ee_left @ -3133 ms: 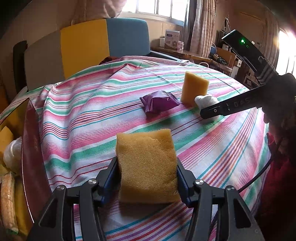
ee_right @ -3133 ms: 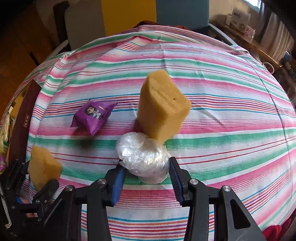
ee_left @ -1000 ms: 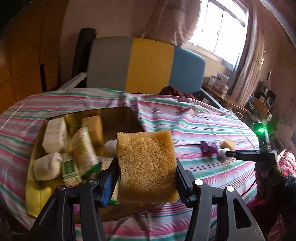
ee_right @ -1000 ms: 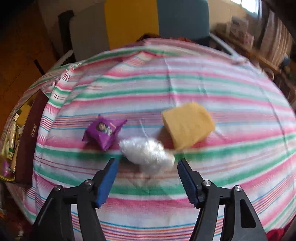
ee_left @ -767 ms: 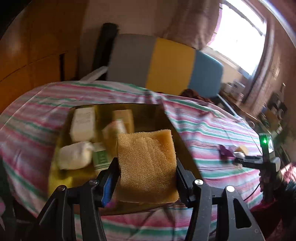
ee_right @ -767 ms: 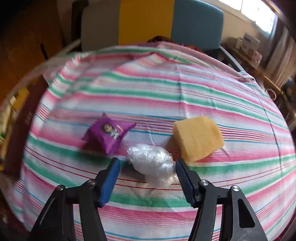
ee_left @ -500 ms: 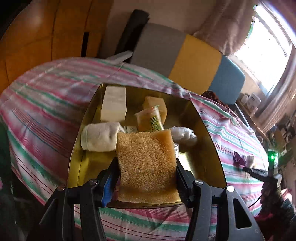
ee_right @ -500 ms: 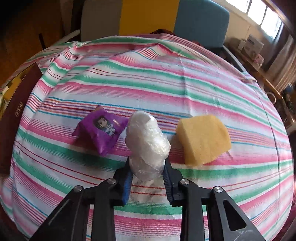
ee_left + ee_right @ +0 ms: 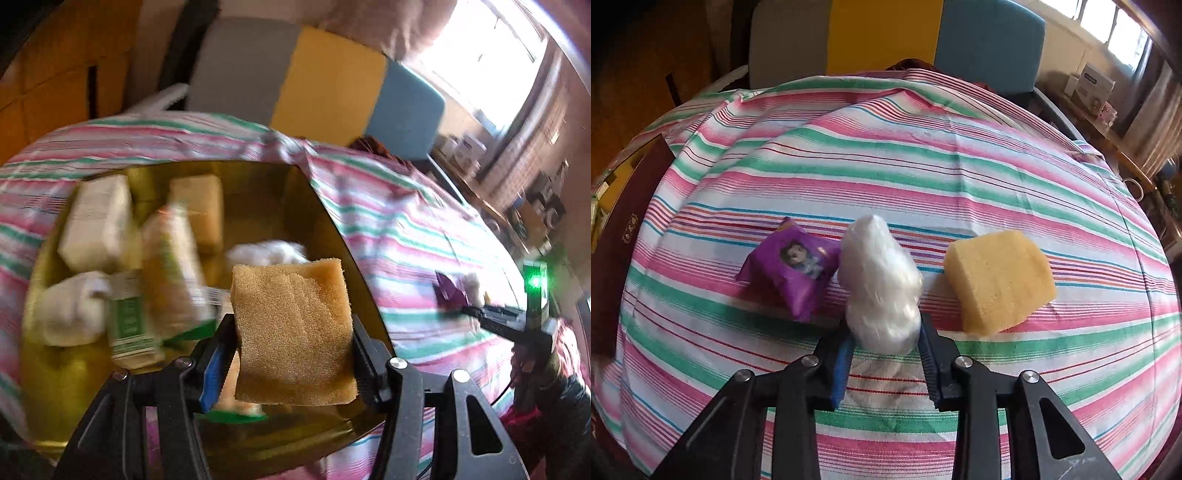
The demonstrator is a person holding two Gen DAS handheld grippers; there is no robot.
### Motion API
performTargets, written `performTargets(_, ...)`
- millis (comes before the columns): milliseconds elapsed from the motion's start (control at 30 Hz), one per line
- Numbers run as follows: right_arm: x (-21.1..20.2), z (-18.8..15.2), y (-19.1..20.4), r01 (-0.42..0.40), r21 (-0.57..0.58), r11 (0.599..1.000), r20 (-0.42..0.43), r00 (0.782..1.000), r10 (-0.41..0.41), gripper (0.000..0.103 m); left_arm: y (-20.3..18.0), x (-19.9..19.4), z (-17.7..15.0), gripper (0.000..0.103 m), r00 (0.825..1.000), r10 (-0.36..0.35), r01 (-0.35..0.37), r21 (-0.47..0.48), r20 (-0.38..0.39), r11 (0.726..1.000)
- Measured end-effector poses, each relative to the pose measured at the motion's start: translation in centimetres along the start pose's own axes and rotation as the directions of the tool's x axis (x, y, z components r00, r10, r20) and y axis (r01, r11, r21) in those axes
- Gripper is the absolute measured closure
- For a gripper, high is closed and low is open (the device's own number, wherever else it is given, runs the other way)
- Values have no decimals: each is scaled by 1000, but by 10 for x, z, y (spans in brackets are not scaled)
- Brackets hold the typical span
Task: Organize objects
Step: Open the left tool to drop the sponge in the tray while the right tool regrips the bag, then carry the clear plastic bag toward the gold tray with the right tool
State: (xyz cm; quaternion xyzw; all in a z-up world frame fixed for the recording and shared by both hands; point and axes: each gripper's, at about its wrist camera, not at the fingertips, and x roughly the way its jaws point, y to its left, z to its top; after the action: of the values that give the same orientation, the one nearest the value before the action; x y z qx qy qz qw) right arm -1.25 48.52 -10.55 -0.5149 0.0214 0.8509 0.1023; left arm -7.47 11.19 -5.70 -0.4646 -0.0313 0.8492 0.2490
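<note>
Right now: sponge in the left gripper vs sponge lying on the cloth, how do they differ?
The held sponge sits between the left gripper pads, whose jaws are opening, over the gold box; the loose sponge lies free on the striped cloth. The held sponge looks darker, brownish and coarse; the loose sponge is paler yellow. Both are blocky foam pieces.

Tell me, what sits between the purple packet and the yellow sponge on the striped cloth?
The white plastic-wrapped bundle, pinched in the right gripper, stands between the purple packet and yellow sponge; the right wrist view shows it.
</note>
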Motion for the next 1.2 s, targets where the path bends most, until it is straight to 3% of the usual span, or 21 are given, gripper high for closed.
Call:
performTargets(267,2,1,-2,-8,8,1000,3,1000,8,64,-9,17,-7,26,999,38,-36,44,-28,998)
performTargets(333,2,1,-1,-18,11,1000,4,1000,18,56,-7,12,-9,26,999,40,-40,40,-20,998)
performTargets(567,-3,3,-1,-48,29,998,36,998,47,56,-2,-27,-19,26,994,84,-87,54,70,995)
performTargets(900,-4,13,-5,-75,75,994,82,994,69,52,15,-54,-37,26,990,119,-120,8,70,993)
performTargets(1067,8,18,-6,-90,71,993,63,994,86,52,15,-55,-39,26,987,140,-140,0,74,990)
performTargets(1133,14,20,-4,-90,66,994,51,995,86,66,14,-56,-40,26,987,144,-144,2,71,990)
performTargets(1200,15,20,-3,-96,61,994,53,994,92,66,14,-55,-41,26,987,147,-147,1,67,989)
